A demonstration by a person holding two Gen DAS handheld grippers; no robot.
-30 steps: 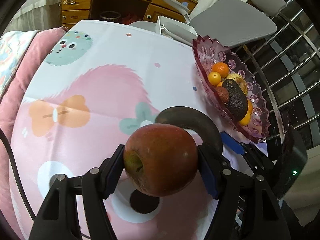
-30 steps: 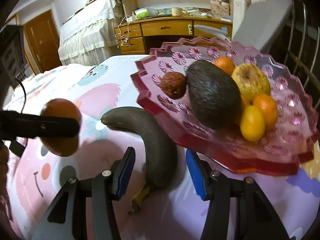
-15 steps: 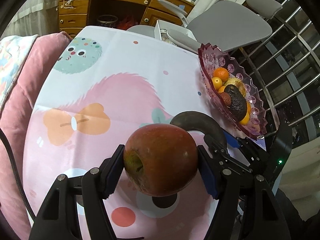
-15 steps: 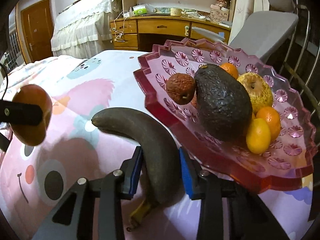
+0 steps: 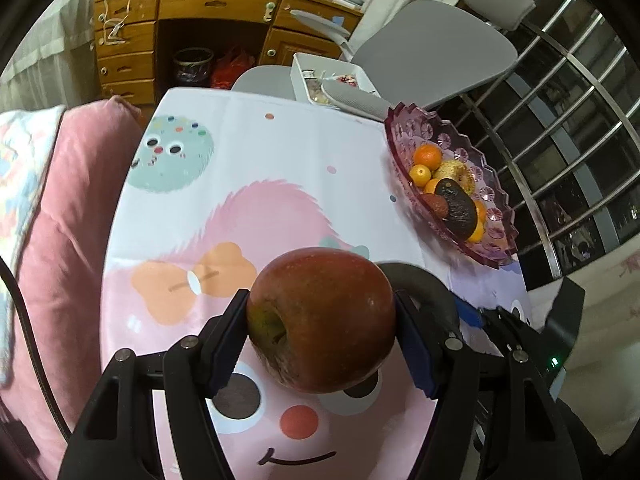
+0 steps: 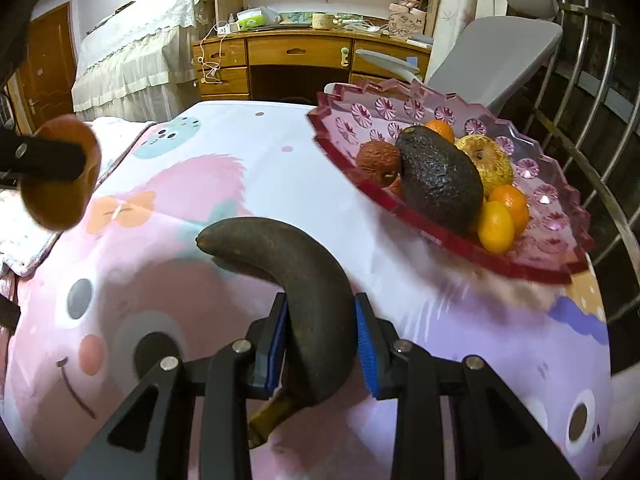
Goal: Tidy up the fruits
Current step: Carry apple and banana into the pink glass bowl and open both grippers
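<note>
My left gripper [image 5: 322, 330] is shut on a red apple [image 5: 320, 320] and holds it above the table. The apple also shows at the left of the right wrist view [image 6: 60, 176]. My right gripper [image 6: 320, 336] is shut on a dark, overripe banana [image 6: 296, 280], lifted a little off the cloth. The banana's curve shows behind the apple in the left wrist view [image 5: 424, 284]. A pink glass fruit bowl [image 6: 532, 216] on the right holds an avocado [image 6: 440, 180], oranges, a yellow apple and a small brown fruit. The bowl also shows in the left wrist view [image 5: 408, 136].
The table carries a pink cartoon cloth [image 5: 248, 208]. A pink cushion [image 5: 68, 208] lies along its left side. A grey chair [image 5: 432, 44] and a wooden desk [image 5: 200, 20] stand beyond the far edge. A metal railing [image 6: 600, 128] runs behind the bowl.
My right gripper has closed on the banana and raised it. My left gripper has lifted the apple higher and back, so more of the table shows.
</note>
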